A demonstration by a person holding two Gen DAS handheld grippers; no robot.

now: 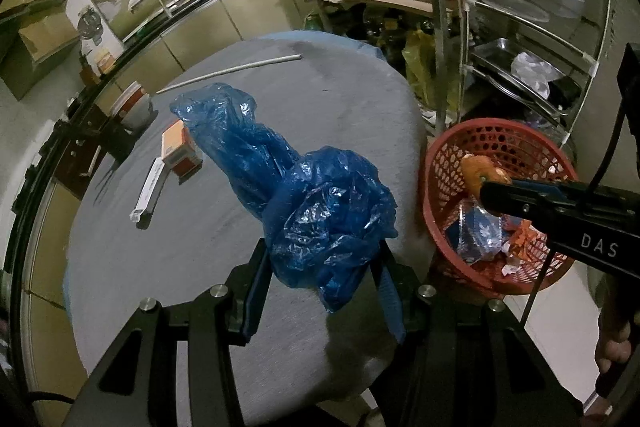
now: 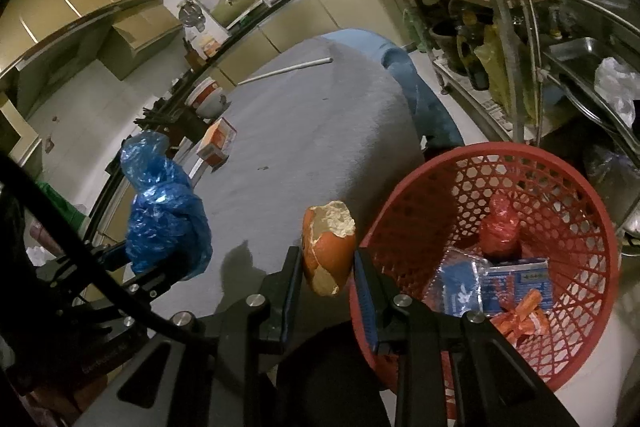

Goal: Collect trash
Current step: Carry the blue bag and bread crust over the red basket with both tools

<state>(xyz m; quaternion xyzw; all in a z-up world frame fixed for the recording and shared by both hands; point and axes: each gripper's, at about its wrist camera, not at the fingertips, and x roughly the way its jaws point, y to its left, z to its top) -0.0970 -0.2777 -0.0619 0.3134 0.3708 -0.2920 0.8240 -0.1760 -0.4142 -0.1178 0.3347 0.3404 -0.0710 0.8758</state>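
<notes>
Between our left jaws: we hold a crumpled blue plastic bag [image 1: 320,195], clamped in the left gripper [image 1: 320,291] above the grey round worktop [image 1: 200,259]; most of the bag bulges out ahead of the jaws.
Between our right jaws: the right gripper [image 2: 326,275] is clenched on a torn piece of orange peel with a pale inner side [image 2: 329,247], which sticks up past the fingertips.
Just right of the right jaws: the red plastic lattice basket [image 2: 580,203] stands off the worktop's edge, lower than the surface; the peel is beside its rim, not yet over the opening as far as we can tell.
Done so far: the basket already holds a knotted red bag [image 2: 500,227], blue printed packets [image 2: 516,283] and orange scraps [image 2: 520,319].
In hand: two pieces, neither dropped yet.
Left ahead of the left jaws: an orange-and-white small carton [image 1: 180,151], a long white box [image 1: 150,191], a thin white stick [image 1: 228,73] and a red-and-white cup [image 1: 134,105] near the far rim.
Our judgement: roughly half done; whether the cup counts as trash we cannot tell.
</notes>
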